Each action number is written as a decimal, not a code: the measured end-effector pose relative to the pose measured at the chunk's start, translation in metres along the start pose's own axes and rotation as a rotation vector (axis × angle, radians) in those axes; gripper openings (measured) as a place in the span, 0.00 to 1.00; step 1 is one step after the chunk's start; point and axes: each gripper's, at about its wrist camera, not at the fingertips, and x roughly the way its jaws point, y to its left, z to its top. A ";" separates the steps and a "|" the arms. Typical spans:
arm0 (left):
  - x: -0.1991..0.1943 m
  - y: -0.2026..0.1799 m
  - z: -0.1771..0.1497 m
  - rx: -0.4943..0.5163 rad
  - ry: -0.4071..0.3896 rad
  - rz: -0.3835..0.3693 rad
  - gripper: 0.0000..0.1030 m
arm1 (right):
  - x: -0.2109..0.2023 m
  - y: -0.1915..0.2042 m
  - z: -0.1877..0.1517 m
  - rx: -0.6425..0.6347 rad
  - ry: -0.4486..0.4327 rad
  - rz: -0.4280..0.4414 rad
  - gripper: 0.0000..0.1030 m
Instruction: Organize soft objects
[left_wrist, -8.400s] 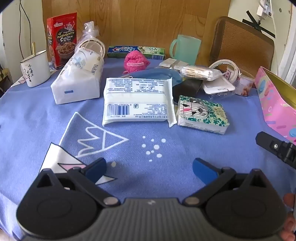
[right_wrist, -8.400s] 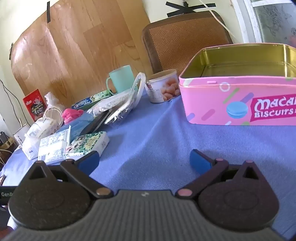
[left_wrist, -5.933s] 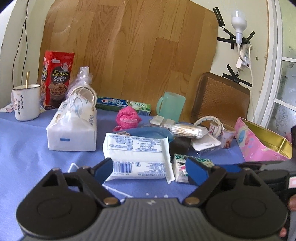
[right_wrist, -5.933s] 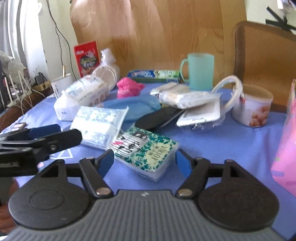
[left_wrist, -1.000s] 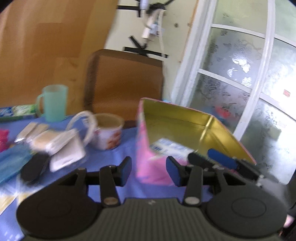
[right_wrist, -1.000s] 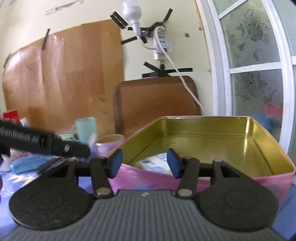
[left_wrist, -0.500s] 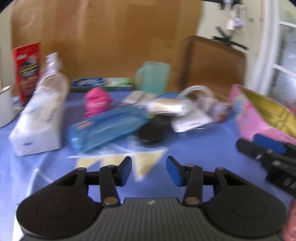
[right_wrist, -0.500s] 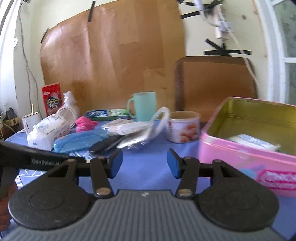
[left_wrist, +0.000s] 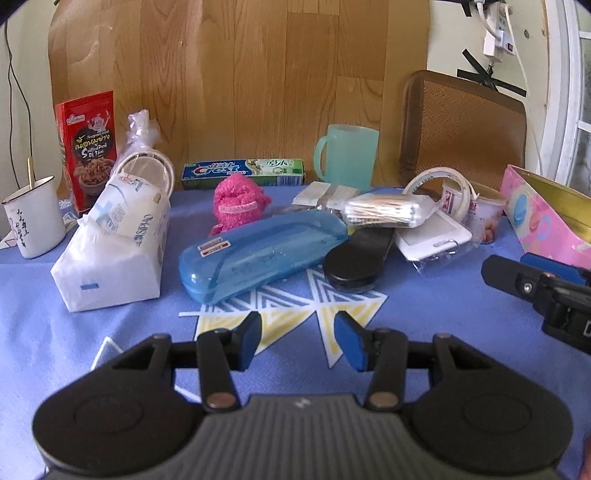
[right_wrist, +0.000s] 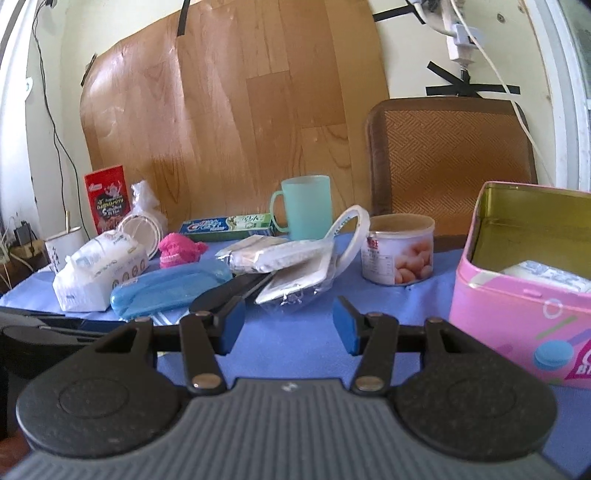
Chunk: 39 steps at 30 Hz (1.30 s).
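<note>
My left gripper (left_wrist: 299, 339) hovers low over the blue tablecloth; its jaws are opening and nothing is between them. A big white tissue pack (left_wrist: 110, 251) lies ahead to the left, and a pink fluffy thing (left_wrist: 238, 208) sits behind a blue plastic case (left_wrist: 258, 254). My right gripper (right_wrist: 288, 325) stands open and empty beside the pink biscuit tin (right_wrist: 524, 295). A white soft packet (right_wrist: 546, 275) lies inside the tin. In the right wrist view the tissue pack (right_wrist: 99, 273) and the pink fluffy thing (right_wrist: 179, 249) are far to the left.
At the back stand a white mug (left_wrist: 33, 218), a red snack box (left_wrist: 88, 147), a toothpaste box (left_wrist: 243, 171) and a teal cup (left_wrist: 347, 157). A black case (left_wrist: 358, 258), a cotton swab pack (left_wrist: 388, 210), a tape roll (left_wrist: 436, 181) and a can (right_wrist: 400, 249) crowd the middle.
Both views have swung left from the pink tin to the cluttered table. The left jaws stand a little wider. The flat white packet and the patterned tissue pack are gone from the cloth.
</note>
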 end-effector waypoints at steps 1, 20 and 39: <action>0.000 0.001 0.000 -0.004 0.000 -0.001 0.43 | 0.000 0.000 0.000 0.000 -0.001 0.002 0.54; -0.008 0.002 -0.001 -0.005 -0.054 0.002 0.60 | -0.003 -0.003 0.001 0.024 -0.023 0.011 0.54; -0.024 0.015 -0.004 -0.087 -0.193 0.031 0.96 | -0.005 -0.001 0.001 0.010 -0.032 -0.004 0.55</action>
